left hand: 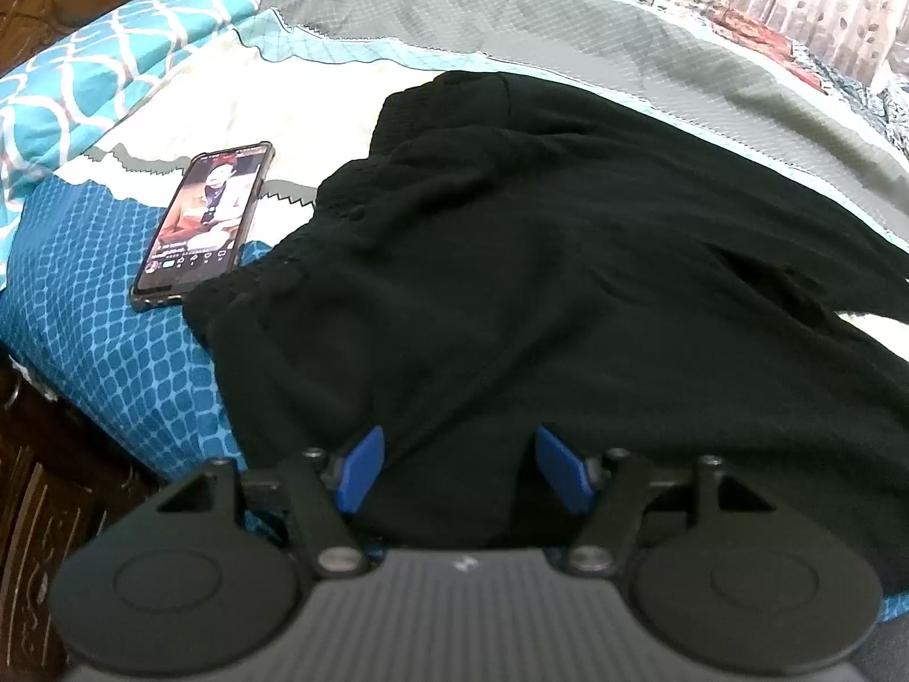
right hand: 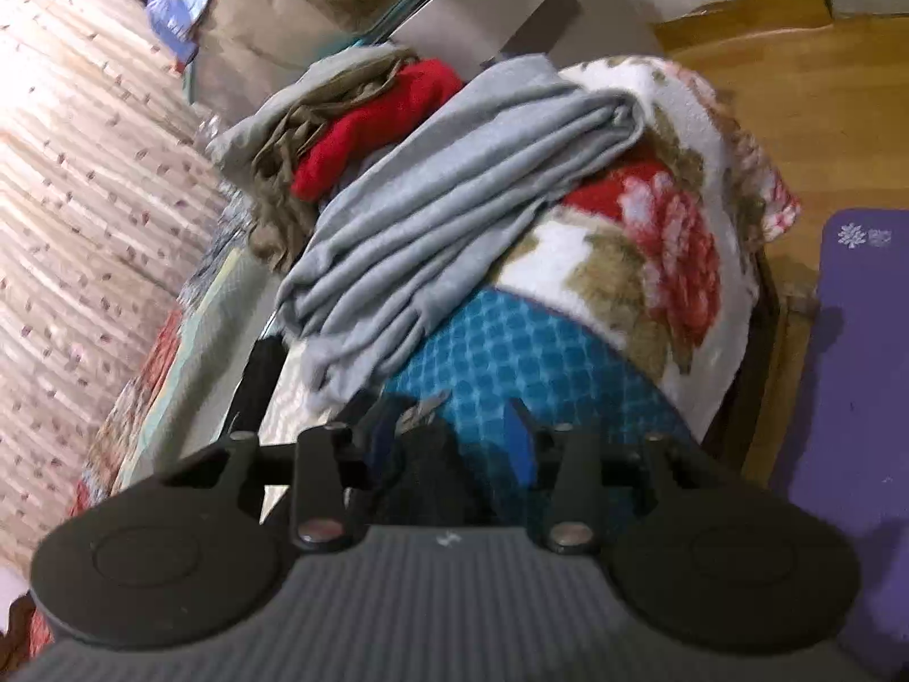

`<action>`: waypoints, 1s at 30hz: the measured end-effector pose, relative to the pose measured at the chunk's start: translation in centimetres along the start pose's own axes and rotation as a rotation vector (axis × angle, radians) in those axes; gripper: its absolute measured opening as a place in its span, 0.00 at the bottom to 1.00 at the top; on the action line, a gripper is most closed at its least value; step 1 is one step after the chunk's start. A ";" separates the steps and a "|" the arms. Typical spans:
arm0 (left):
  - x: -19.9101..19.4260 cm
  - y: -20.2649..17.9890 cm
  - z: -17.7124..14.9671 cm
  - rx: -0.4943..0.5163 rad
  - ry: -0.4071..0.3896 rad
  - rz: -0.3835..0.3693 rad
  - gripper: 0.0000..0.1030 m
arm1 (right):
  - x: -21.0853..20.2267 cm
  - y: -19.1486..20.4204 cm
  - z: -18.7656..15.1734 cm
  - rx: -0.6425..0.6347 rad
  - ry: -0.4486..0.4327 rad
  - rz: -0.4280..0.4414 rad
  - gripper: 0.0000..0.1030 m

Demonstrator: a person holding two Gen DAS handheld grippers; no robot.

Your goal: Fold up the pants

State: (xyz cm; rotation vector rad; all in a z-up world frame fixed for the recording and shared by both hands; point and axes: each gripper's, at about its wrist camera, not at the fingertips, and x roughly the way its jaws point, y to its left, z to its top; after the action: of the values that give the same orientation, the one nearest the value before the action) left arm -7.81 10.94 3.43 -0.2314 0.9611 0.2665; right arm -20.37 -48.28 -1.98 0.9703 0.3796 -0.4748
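Left claw (left hand: 463, 469) tilted over pants (left hand: 540, 261)

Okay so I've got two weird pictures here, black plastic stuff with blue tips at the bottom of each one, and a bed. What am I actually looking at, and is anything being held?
Each picture comes from a camera on a hand-held two-finger gripper, looking forward along its blue fingers. A person holds one in each hand.

Left-hand view: the left gripper hovers open over black pants spread on a patterned bedspread. A phone with its screen lit lies beside them.

Right-hand view: the right gripper has dark cloth between its fingers; the blur hides whether it is pinched. Beyond lie a grey garment, a red one and a floral blanket.
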 end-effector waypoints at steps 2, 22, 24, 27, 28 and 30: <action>0.0 -0.1 0.0 0.009 -0.001 -0.002 0.60 | 1.1 1.1 -1.3 -0.012 0.022 0.016 0.45; -4.0 5.9 7.2 -0.037 -0.244 0.011 0.60 | 3.4 15.6 -1.0 -0.339 -0.042 -0.055 0.51; -3.6 5.2 10.1 0.034 -0.304 0.048 0.60 | 4.6 17.9 -0.8 -0.356 0.009 -0.013 0.51; -1.7 3.2 14.6 0.175 -0.385 0.111 0.61 | 7.0 21.4 -0.2 -0.390 0.064 0.027 0.51; -0.5 2.5 16.2 0.216 -0.387 0.109 0.62 | 7.8 22.5 0.0 -0.400 0.082 0.037 0.51; 1.9 0.9 18.8 0.284 -0.376 0.105 0.62 | 10.0 24.6 0.6 -0.401 0.130 0.050 0.51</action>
State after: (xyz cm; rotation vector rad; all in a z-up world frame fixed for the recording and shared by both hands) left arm 7.48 17.84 12.11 0.1281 0.6283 0.2552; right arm 1.44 -39.14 10.23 0.6200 0.5435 -0.2752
